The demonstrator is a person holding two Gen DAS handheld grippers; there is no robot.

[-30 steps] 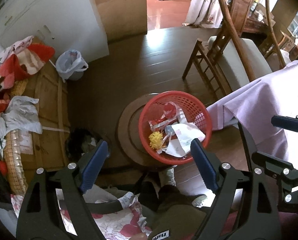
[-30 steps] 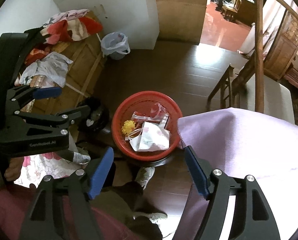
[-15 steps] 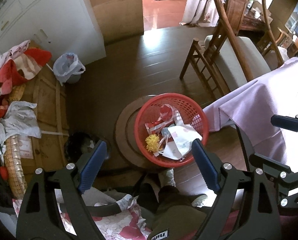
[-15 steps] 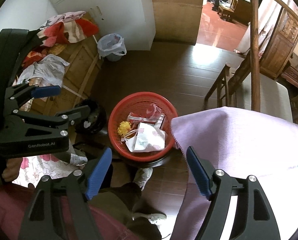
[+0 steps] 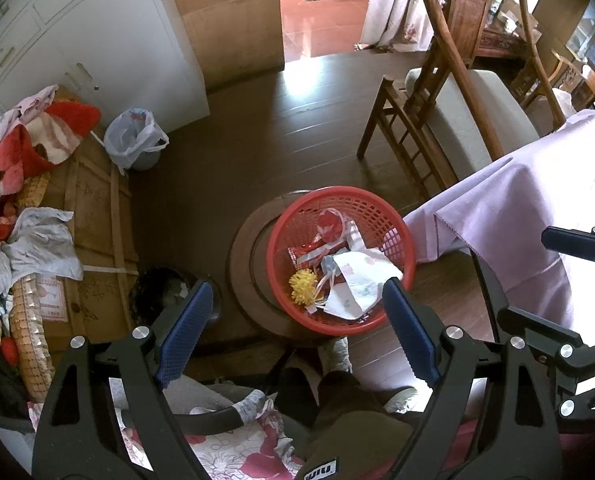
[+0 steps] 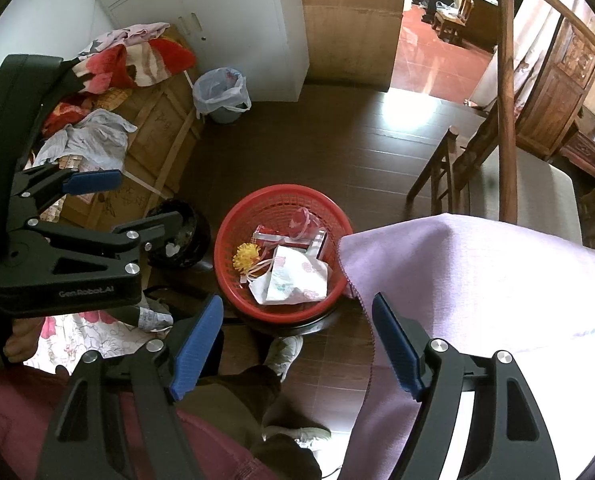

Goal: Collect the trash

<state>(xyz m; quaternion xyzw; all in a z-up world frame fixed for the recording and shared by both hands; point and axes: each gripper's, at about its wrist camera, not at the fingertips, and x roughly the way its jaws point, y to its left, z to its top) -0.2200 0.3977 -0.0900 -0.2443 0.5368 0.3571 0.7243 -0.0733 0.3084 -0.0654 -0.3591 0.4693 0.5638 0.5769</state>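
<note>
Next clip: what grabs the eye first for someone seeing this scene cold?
The red basket on a round stool, holding a crumpled floral paper and a yellow pompom, sits centre floor. Both claws, left claw and right claw, hang open above it, beside a lilac tablecloth.

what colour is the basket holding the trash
Red basket, clearest in the right wrist view.

lilac tablecloth overlapping and hiding the right rim of the red basket, crumpled white wrapper covering trash beneath, round stool showing only partly under basket, right gripper being cut by frame edge
</note>
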